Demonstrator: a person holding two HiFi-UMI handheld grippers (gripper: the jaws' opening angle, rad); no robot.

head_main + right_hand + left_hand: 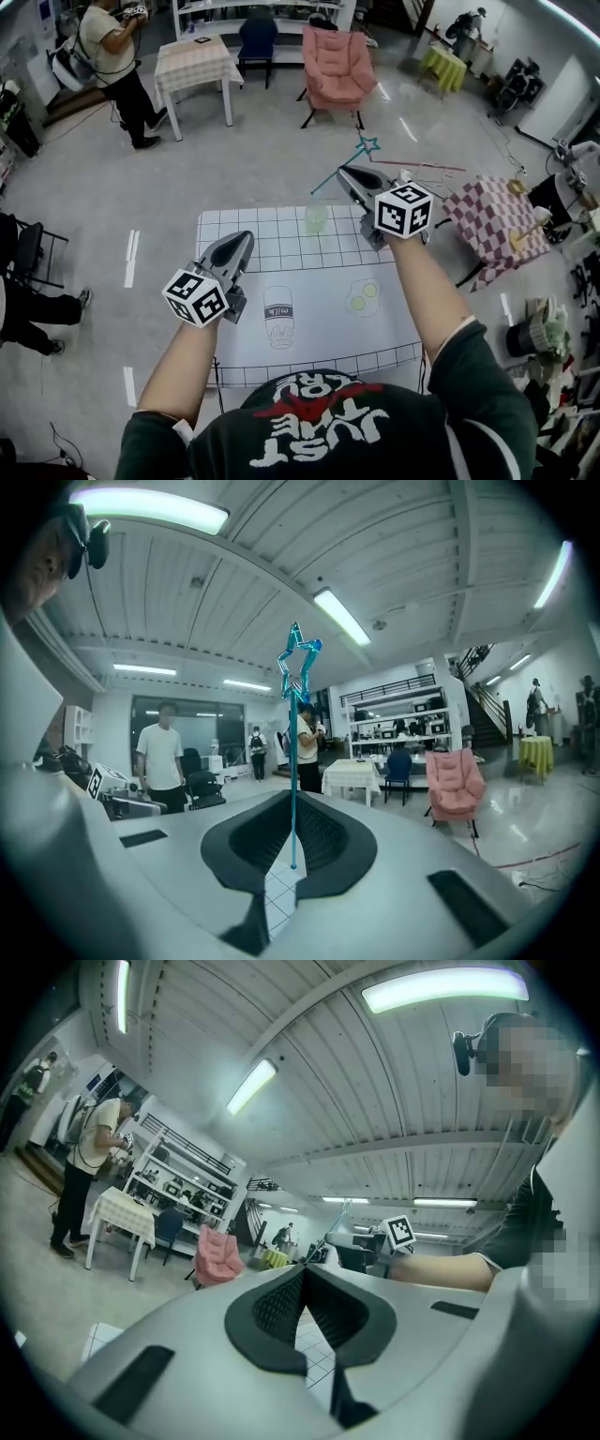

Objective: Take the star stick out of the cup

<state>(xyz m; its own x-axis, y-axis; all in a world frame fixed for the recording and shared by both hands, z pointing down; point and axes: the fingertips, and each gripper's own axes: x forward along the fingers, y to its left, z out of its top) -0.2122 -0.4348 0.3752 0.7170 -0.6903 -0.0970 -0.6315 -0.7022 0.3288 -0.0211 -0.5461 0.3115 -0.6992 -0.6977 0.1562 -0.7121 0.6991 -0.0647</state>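
Observation:
My right gripper [343, 172] is raised above the far edge of the white gridded table [281, 246] and is shut on the teal star stick [349, 162]. The stick's star [367, 145] points up and away, and its lower end hangs free above the pale green cup [316, 218] standing on the table. In the right gripper view the stick [293, 761] rises straight from between the closed pads to the star [298, 658]. My left gripper [246, 240] hovers over the table's left side, left of the cup, shut with nothing in it [302, 1270].
Flat drawings of a milk bottle [277, 317] and eggs [362, 298] are printed on the table. A checked table [495, 221] stands to the right. Farther back are a pink armchair [336, 64], a small table [192, 62] and a standing person [117, 66].

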